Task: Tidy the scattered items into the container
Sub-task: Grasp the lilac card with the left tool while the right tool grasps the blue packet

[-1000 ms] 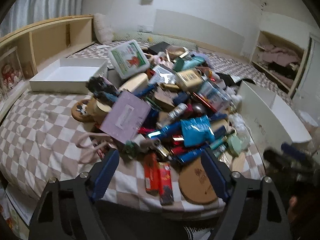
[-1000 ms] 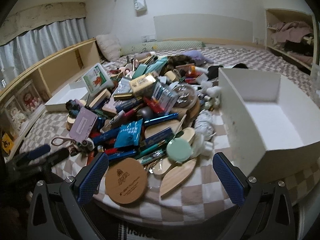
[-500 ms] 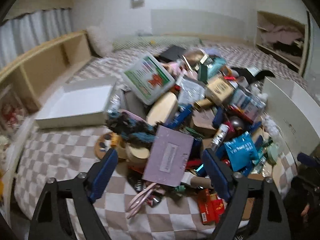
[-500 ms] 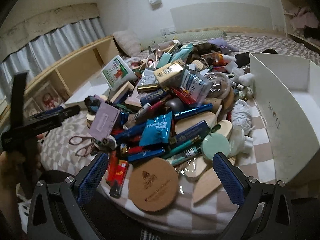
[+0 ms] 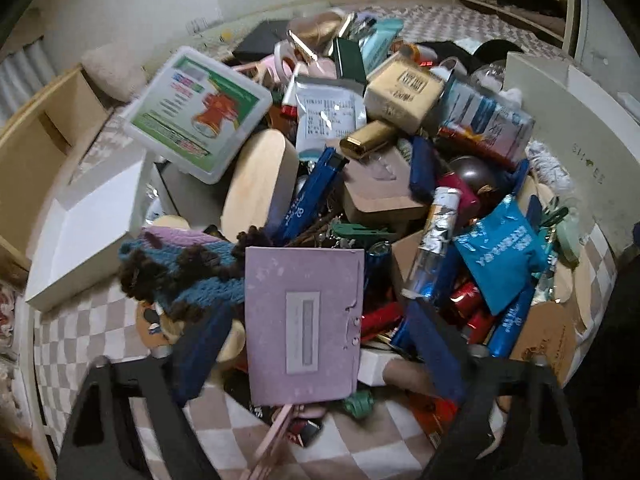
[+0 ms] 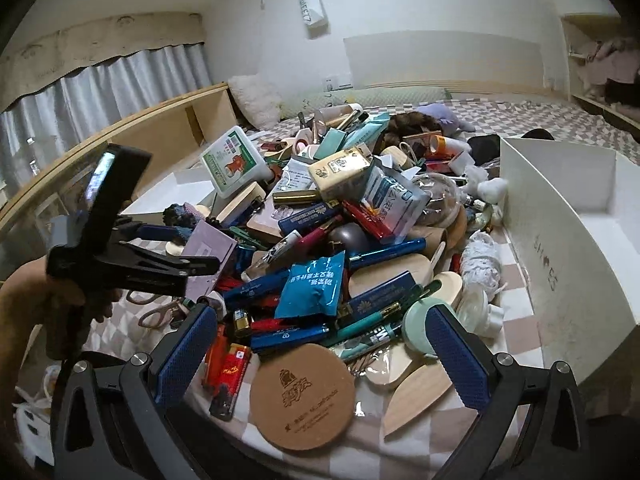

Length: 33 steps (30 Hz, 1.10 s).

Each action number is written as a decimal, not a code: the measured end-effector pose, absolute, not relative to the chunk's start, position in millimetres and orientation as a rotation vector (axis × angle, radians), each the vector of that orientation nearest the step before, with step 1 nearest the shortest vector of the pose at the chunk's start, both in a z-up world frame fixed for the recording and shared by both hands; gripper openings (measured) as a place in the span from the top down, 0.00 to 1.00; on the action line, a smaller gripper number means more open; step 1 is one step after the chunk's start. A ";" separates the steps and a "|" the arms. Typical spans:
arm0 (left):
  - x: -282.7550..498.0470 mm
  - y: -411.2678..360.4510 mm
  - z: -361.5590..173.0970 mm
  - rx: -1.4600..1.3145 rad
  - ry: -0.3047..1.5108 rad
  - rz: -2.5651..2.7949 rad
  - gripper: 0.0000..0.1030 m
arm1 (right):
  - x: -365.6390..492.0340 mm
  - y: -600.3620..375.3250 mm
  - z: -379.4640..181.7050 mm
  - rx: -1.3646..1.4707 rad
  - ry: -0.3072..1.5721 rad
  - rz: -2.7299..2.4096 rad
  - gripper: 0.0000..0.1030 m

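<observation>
Closer than half a second before, the left tongs (image 5: 308, 348) had pushed into the pile on the bed (image 5: 96, 332), their blue pads spread wide on either side of a lilac card (image 5: 302, 320), not clenched on it. Left of the pile lay a shallow white tray (image 5: 86, 232). Just behind the card sat a blue knitted sock (image 5: 192, 268). The right tongs (image 6: 320, 344) hung released over a round cork coaster (image 6: 302, 396) at the near edge. A tall white box (image 6: 560, 232) stood at the right, touching the heap.
</observation>
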<state>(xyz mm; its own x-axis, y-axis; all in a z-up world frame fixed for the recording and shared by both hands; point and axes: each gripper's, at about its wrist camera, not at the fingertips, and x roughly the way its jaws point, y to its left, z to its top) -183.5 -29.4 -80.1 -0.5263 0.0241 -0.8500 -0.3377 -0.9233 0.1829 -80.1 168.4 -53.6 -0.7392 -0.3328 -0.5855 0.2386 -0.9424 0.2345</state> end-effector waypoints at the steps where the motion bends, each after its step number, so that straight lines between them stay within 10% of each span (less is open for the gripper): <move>1: -187.4 -29.9 -84.2 -1.423 0.500 2.516 0.28 | -81.2 168.8 -53.9 0.951 -0.199 -2.675 0.00; 18: -190.6 -18.5 -105.5 -1.425 0.685 2.566 0.28 | -108.7 160.9 -60.9 1.060 -0.115 -2.708 0.00; 33: -185.5 -62.0 -73.0 -1.336 0.185 2.692 0.37 | -140.8 137.6 -73.9 1.101 -0.038 -2.622 0.00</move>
